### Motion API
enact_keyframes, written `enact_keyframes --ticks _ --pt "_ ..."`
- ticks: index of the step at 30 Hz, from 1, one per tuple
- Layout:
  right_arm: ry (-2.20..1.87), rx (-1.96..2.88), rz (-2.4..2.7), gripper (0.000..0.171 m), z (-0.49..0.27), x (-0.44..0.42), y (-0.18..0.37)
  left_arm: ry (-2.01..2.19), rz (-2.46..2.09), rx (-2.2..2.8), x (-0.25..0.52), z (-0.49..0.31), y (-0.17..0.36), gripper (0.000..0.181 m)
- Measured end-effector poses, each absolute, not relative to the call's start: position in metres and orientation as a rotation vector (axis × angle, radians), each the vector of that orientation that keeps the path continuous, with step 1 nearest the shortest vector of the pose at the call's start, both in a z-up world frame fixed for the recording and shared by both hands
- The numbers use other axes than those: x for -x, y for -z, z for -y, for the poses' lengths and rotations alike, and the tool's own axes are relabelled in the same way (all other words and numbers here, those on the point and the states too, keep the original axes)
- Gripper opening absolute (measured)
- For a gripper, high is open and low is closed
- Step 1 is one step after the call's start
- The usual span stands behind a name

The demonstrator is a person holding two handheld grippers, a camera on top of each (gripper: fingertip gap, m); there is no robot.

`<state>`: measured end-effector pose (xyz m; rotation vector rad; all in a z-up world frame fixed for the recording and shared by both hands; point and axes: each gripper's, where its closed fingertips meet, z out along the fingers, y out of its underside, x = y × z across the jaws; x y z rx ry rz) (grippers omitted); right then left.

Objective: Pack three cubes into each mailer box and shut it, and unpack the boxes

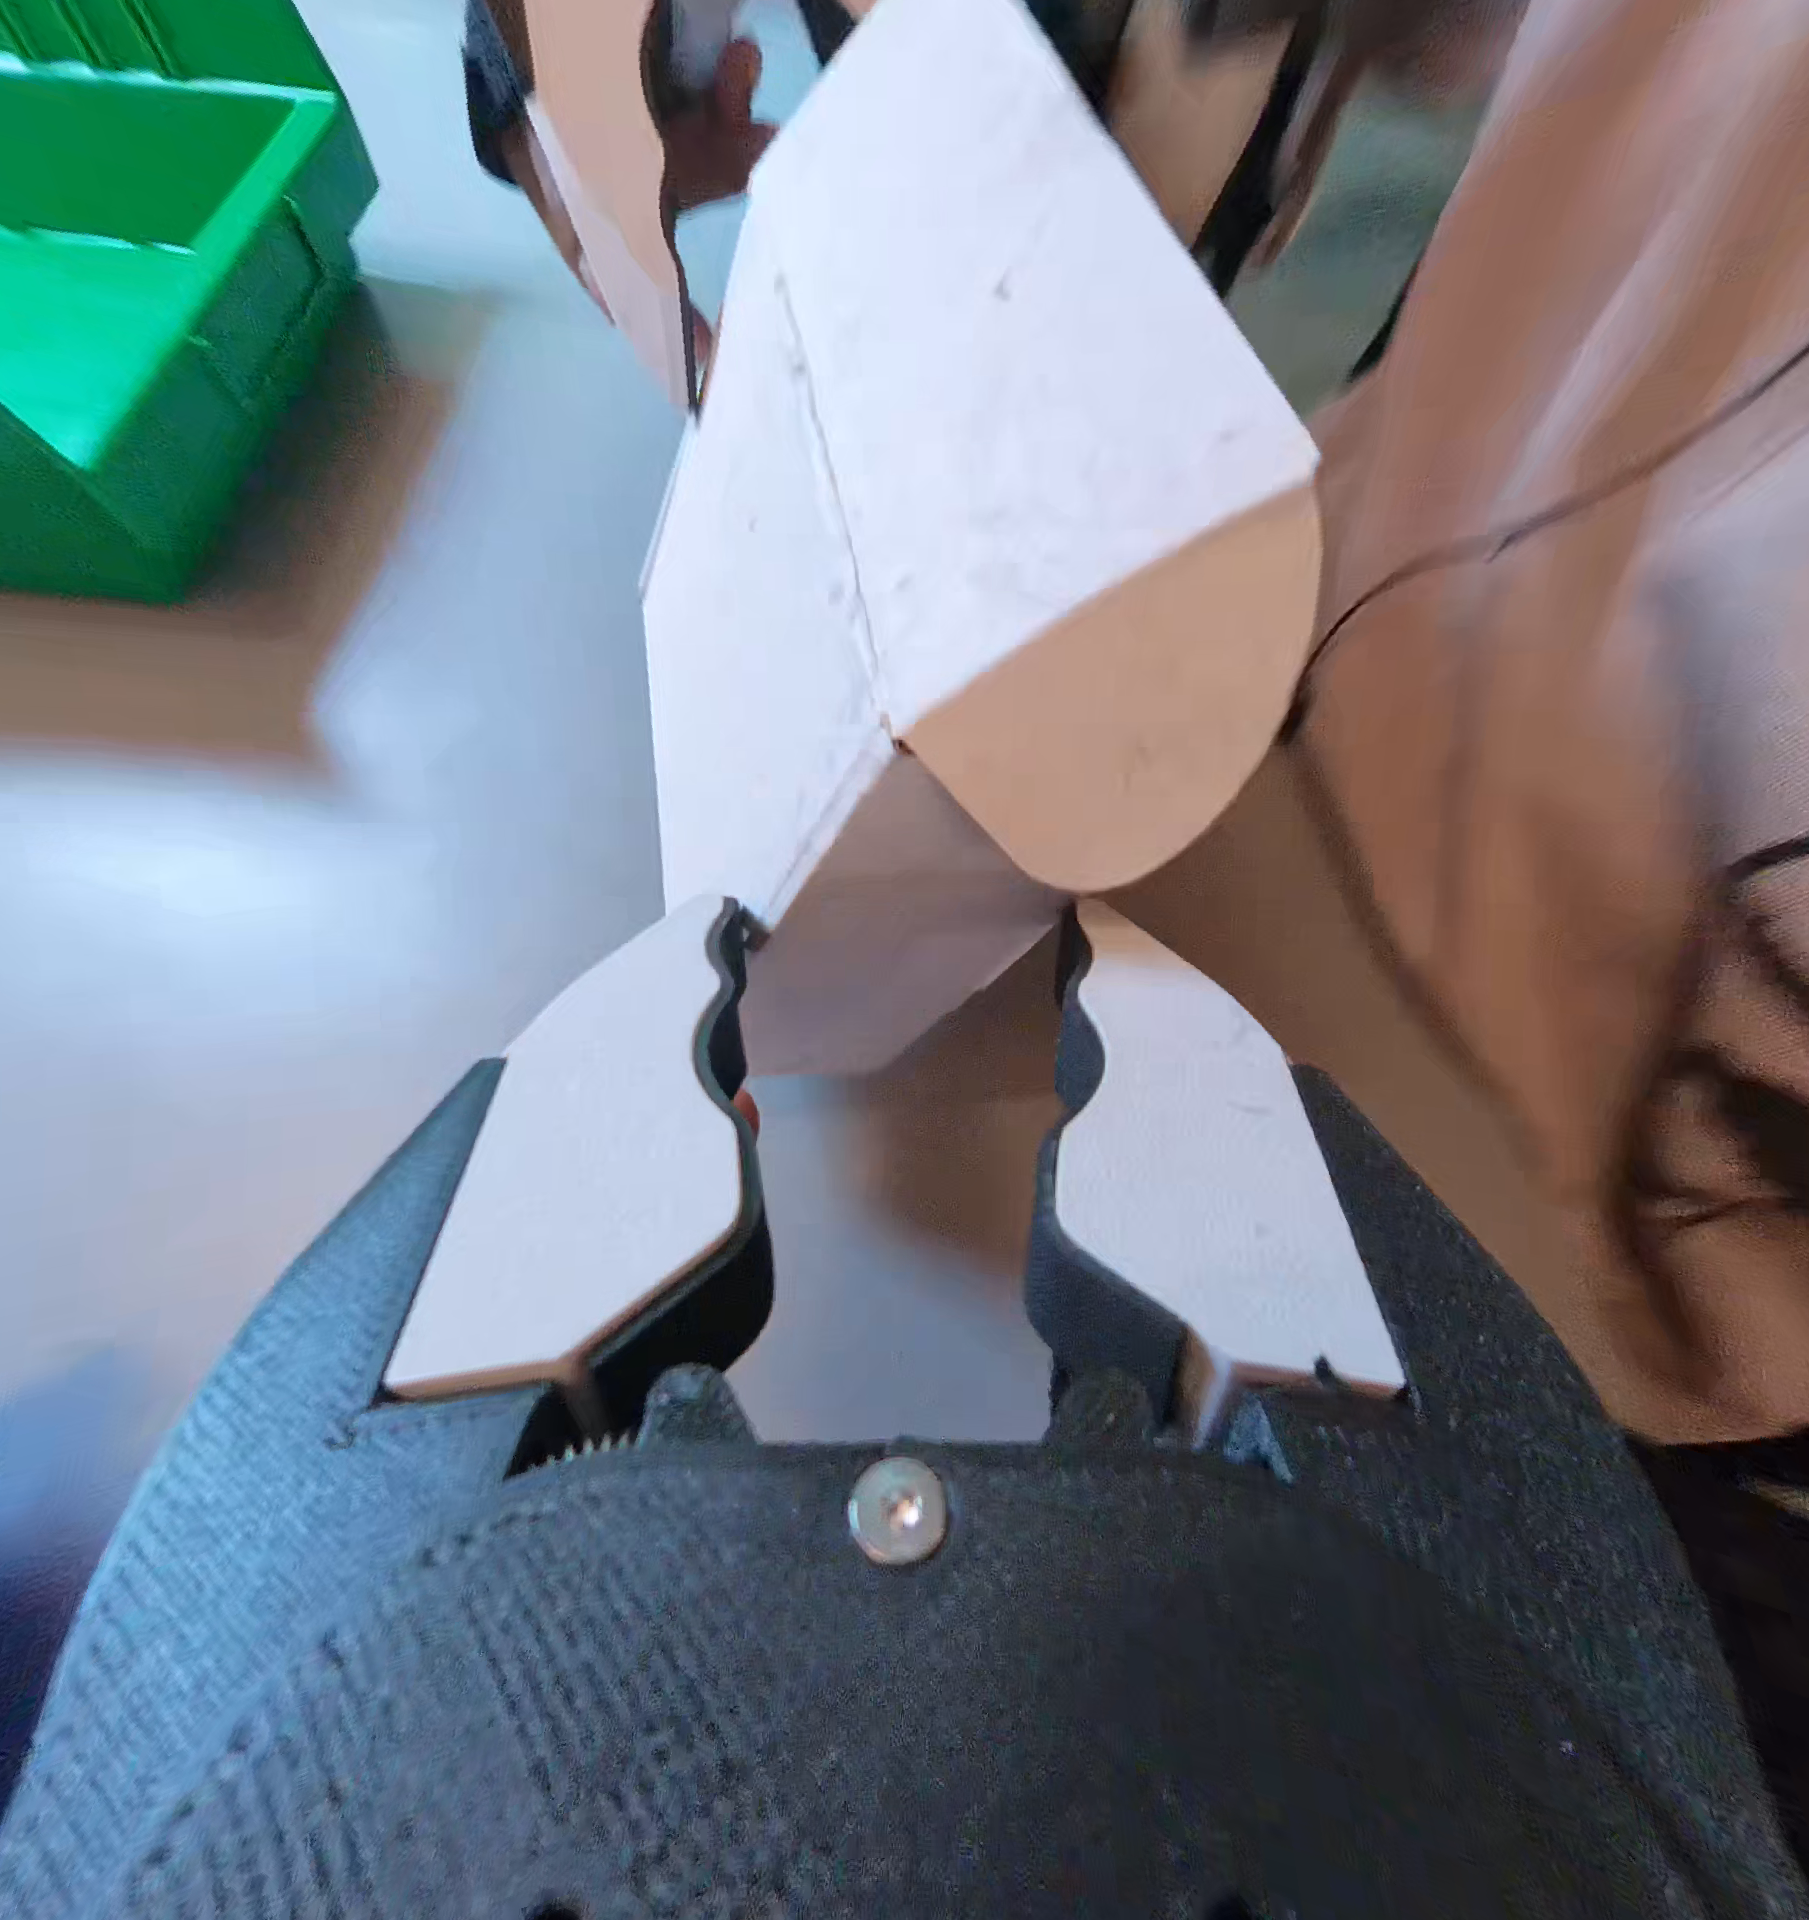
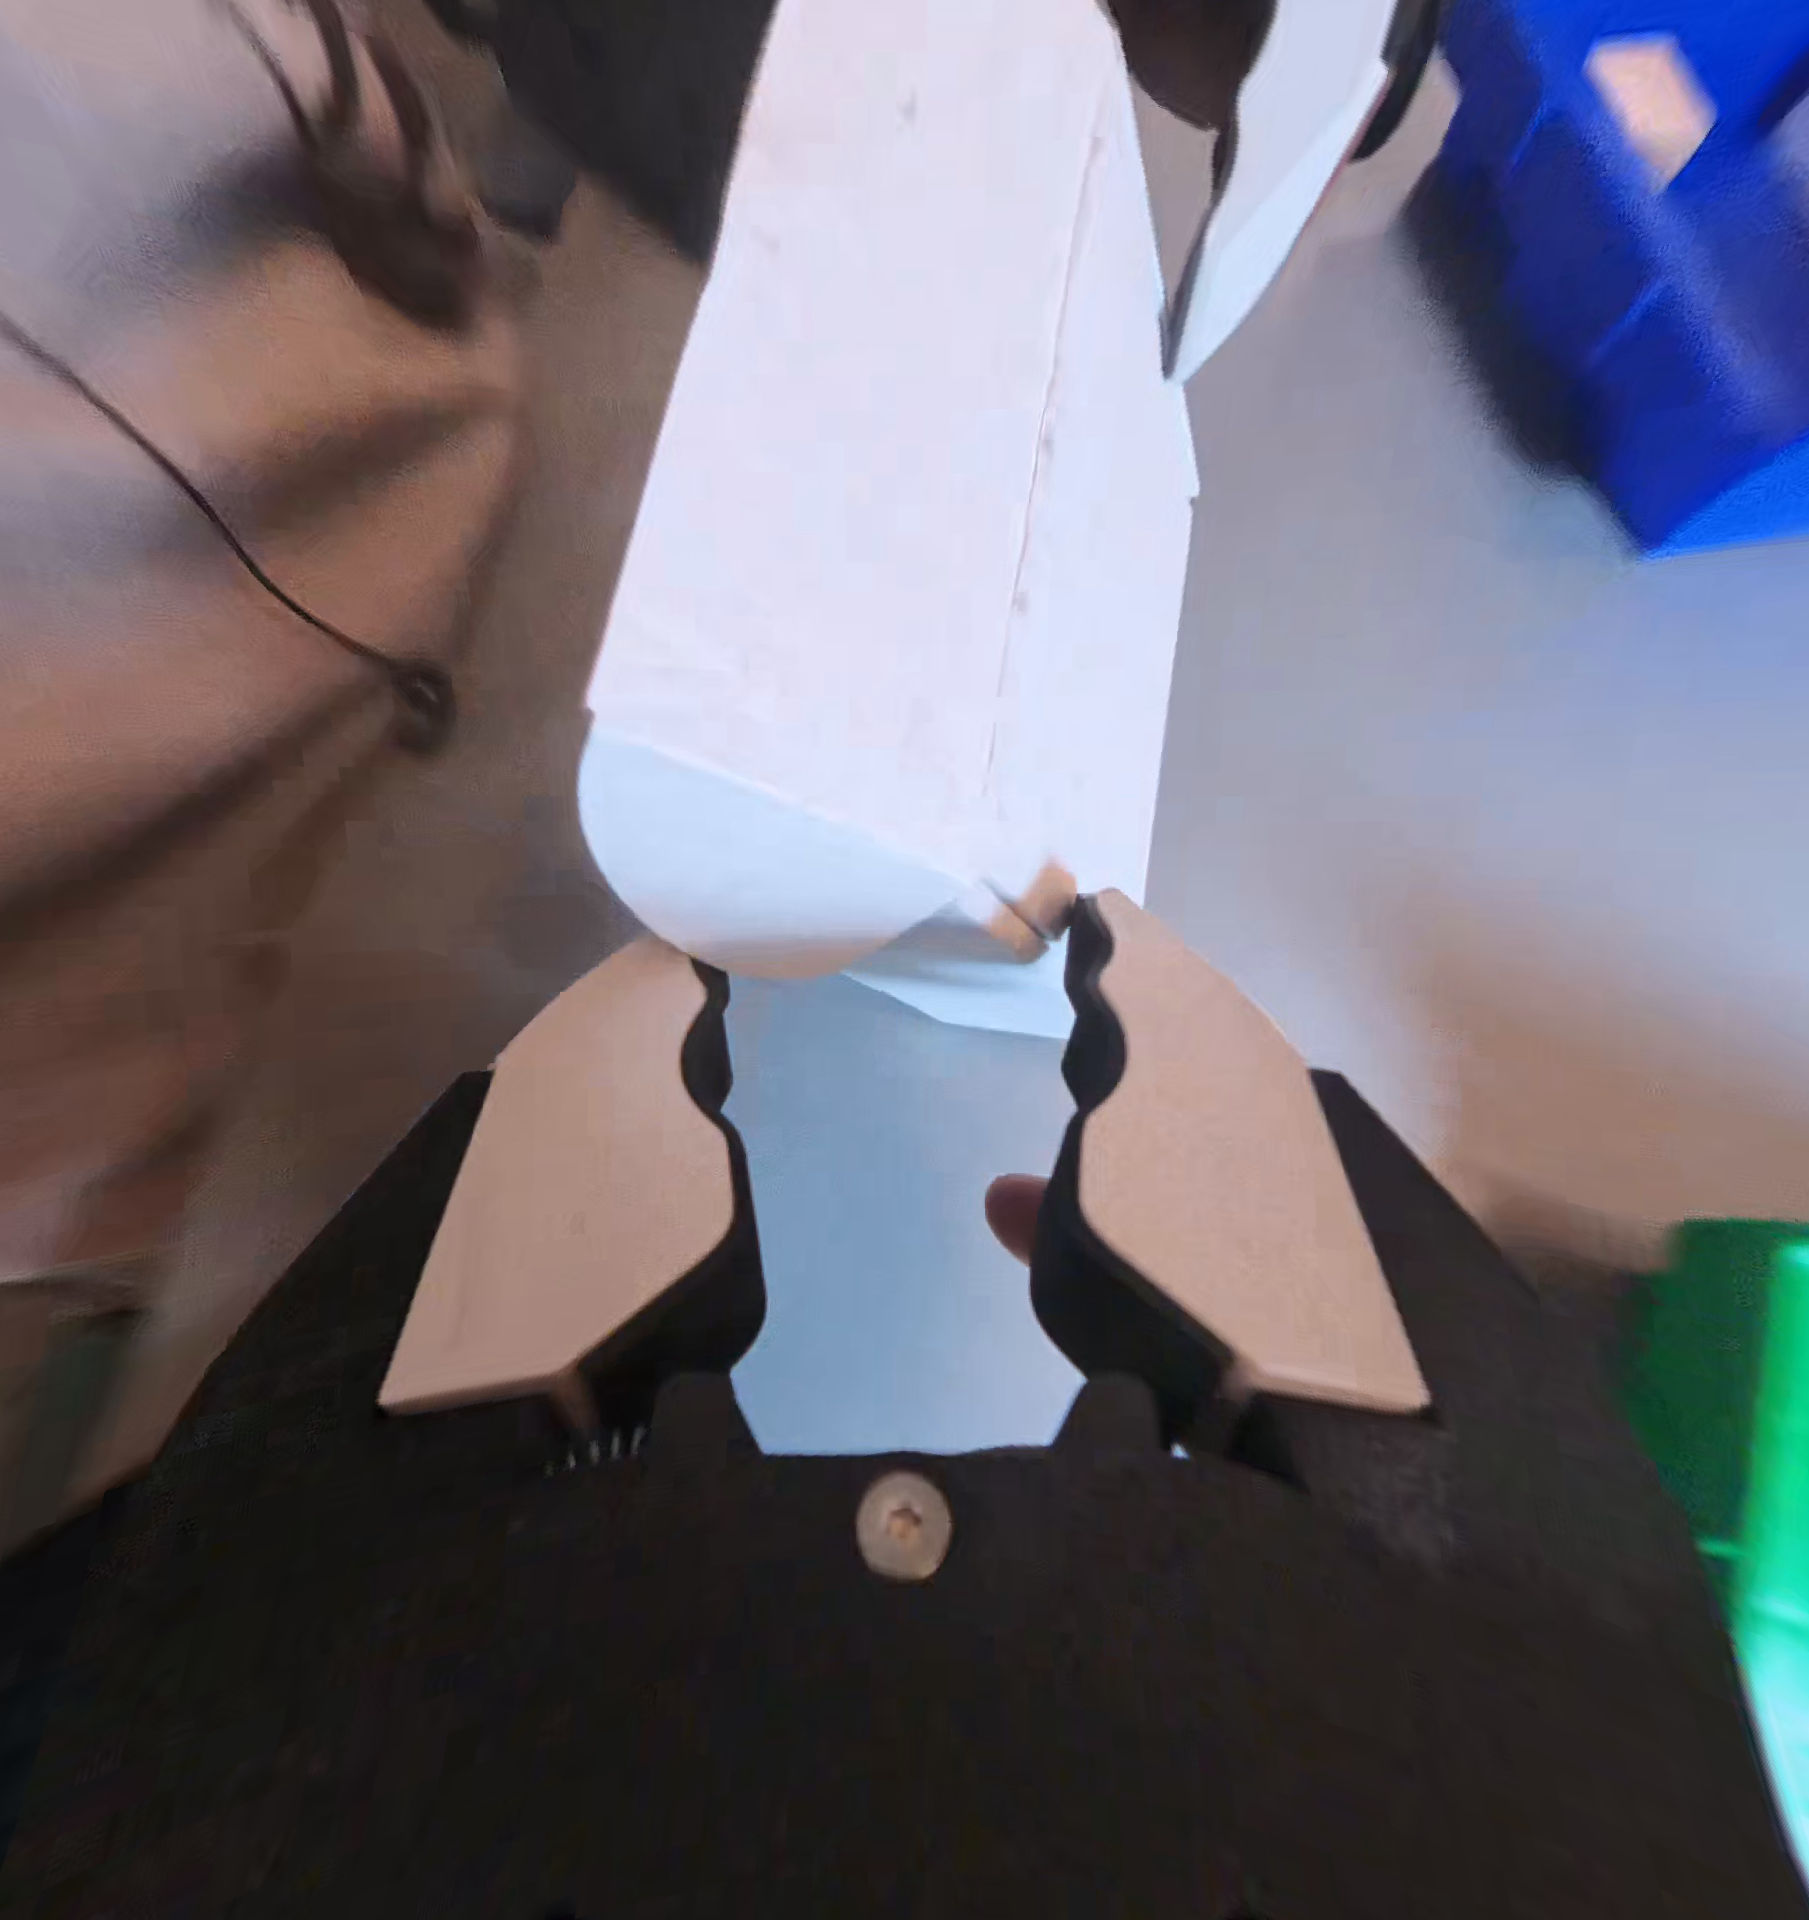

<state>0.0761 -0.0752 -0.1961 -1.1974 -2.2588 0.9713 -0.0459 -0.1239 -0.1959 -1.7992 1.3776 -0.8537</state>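
A white mailer box (image 1: 941, 436) is held up off the table (image 1: 256, 935) between my two grippers, lid flaps partly loose, with a rounded side flap (image 1: 1108, 727) sticking out. My left gripper (image 1: 897, 914) is shut on the near end of the box. In the right wrist view the same box (image 2: 879, 468) runs away from my right gripper (image 2: 897, 935), which is shut on its other end. Each gripper shows at the far end of the box in the other's view, the right one (image 1: 619, 239) and the left one (image 2: 1284, 177). No cubes show.
A green bin (image 1: 131, 312) stands on the table at the left, and shows again at the lower right of the right wrist view (image 2: 1793, 1455). A blue bin (image 2: 1658, 260) stands at the upper right. A person's torso in beige (image 1: 1554, 623) is close beside the box.
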Motion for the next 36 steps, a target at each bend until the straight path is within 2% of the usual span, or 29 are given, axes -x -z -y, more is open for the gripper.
enact_keyframes --ticks 1,5,10,18,20,22,26,29,32,36 --pt "-1.088 1.282 2.244 0.061 0.073 -0.076 0.194 0.985 -1.319 1.826 0.047 0.123 0.195 0.057" --pt "-1.377 1.346 2.124 0.062 0.071 -0.071 0.194 1.159 -1.211 1.810 0.048 0.120 0.205 0.058" --pt "-1.439 1.364 2.017 0.060 0.067 -0.071 0.192 1.102 -1.126 1.773 0.052 0.118 0.203 0.056" --pt "-1.299 1.332 1.943 0.075 0.056 -0.070 0.186 0.737 -1.127 1.741 0.046 0.104 0.191 0.088" --pt "-1.283 1.304 1.938 0.076 0.057 -0.064 0.181 0.730 -1.126 1.729 0.032 0.101 0.188 0.088" --pt "-1.241 1.273 1.952 0.074 0.061 -0.060 0.178 0.678 -1.128 1.723 0.021 0.097 0.188 0.076" --pt "-1.157 1.201 1.978 0.066 0.071 -0.060 0.176 0.640 -1.154 1.718 0.015 0.098 0.189 0.074" --pt "-1.339 1.202 1.936 0.067 0.075 -0.072 0.160 0.667 -1.166 1.709 0.018 0.101 0.189 0.074" --pt "-1.538 1.197 1.895 0.059 0.066 -0.085 0.145 0.730 -1.211 1.688 0.018 0.106 0.189 0.073" --pt "-1.571 1.164 2.009 0.061 0.064 -0.084 0.152 0.842 -1.262 1.669 0.017 0.107 0.187 0.073"
